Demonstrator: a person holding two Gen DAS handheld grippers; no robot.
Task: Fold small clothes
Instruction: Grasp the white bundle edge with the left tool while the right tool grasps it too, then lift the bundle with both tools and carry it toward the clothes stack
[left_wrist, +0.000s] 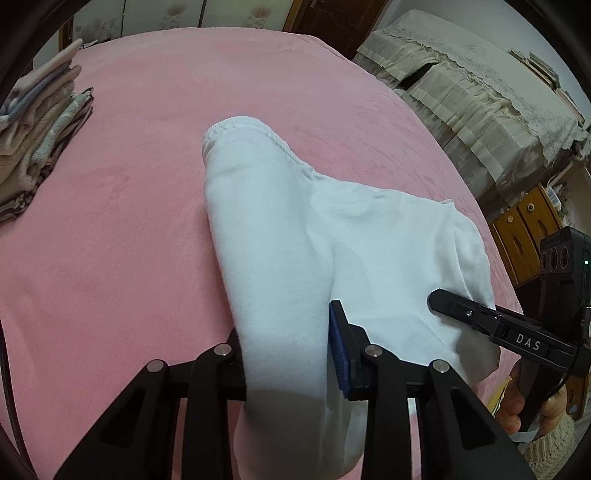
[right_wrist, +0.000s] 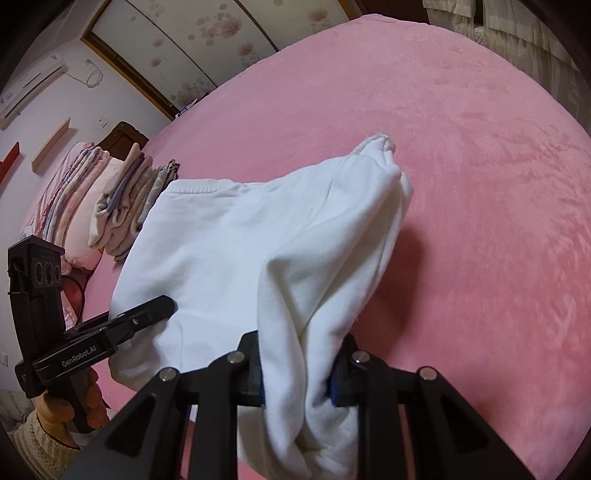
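Over the pink bed (left_wrist: 129, 206), a white garment (left_wrist: 280, 258) is pinched at its near edge by the left gripper (left_wrist: 288, 354) and the right gripper (right_wrist: 297, 373), each pressed onto bunched cloth.

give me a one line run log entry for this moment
stage: lifting for fold | left gripper: shut on white garment | right gripper: shut on white garment | surface: pink blanket | nearby: folded stack

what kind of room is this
Most likely a bedroom in a home. The clothes lie on a wide bed with a pink blanket, folded laundry is stacked near pillows at its far end, and a wall air conditioner hangs above.
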